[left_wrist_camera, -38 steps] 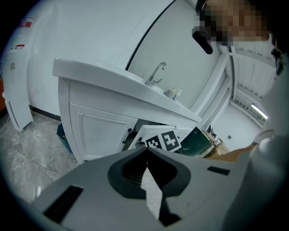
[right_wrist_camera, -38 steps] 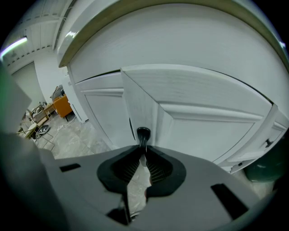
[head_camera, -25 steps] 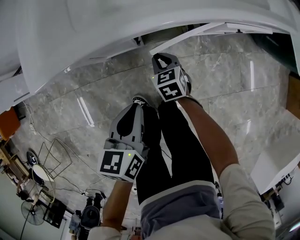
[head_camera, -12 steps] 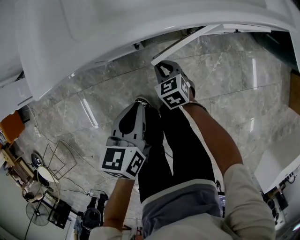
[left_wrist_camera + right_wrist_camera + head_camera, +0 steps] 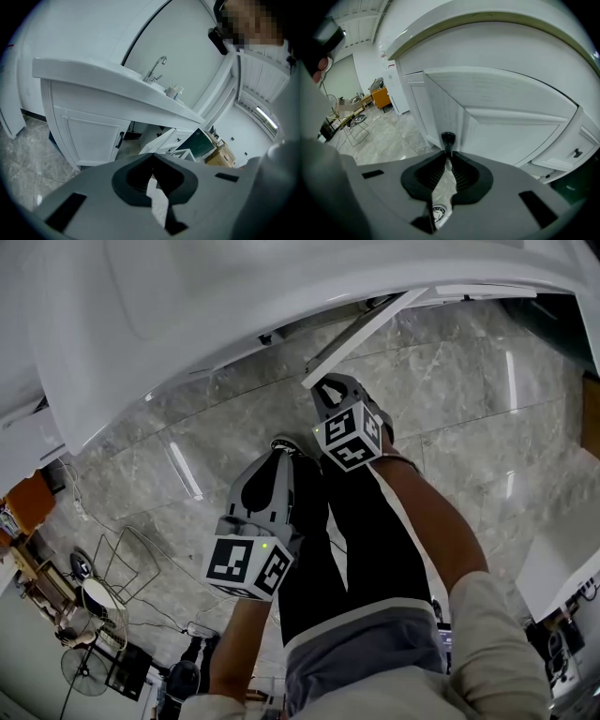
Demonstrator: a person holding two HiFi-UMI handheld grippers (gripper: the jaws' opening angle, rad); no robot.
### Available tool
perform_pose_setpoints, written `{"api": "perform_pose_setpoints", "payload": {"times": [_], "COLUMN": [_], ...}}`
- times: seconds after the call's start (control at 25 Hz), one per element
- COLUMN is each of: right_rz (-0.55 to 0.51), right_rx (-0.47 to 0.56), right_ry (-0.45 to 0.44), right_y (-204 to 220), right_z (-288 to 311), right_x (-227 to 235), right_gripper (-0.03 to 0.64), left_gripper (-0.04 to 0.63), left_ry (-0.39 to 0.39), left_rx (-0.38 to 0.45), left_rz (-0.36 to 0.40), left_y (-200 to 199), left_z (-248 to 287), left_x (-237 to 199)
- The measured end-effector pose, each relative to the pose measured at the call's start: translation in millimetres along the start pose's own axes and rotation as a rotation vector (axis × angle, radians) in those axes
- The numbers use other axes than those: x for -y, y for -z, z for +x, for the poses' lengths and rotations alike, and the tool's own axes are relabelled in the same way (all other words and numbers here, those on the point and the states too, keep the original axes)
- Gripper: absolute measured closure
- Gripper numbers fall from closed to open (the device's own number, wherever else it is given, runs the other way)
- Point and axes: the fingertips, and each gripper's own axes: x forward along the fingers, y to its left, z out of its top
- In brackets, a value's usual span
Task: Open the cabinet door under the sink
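Right gripper (image 5: 447,155) is closed on the black handle (image 5: 448,139) of the cabinet door (image 5: 511,112), pinching it at the jaw tips. The door stands partly swung out from under the white sink (image 5: 108,82); in the head view its edge sits just above that gripper. Left gripper (image 5: 152,157) has its jaws together with nothing between them, held low beside the person's leg (image 5: 347,549), over grey marble floor (image 5: 450,399).

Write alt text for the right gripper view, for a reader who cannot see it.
The right gripper's tongs are shut on the black handle of a white panelled cabinet door, seen close up under a white counter edge. Grey stone floor shows at the left.
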Motion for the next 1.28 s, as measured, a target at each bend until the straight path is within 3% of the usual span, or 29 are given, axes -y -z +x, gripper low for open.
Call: {"api": "perform_pose_setpoints", "payload": {"times": [0.6, 1.28], "right_rz": [-0.043, -0.057], "right_rx": [-0.020, -0.055], "right_ry": [-0.028, -0.033], "right_y": [26, 68], "right_z": [-19, -46], "right_x": [-2, 5], "right_gripper": [0.561, 0.561], "left_gripper": [0.597, 0.597], "left_ry": [0.023, 0.108], "left_rx": [-0.032, -0.072], "left_rz": [0.027, 0.050], "left_y": [1, 11], "left_z": [12, 27], "left_x": [19, 43]}}
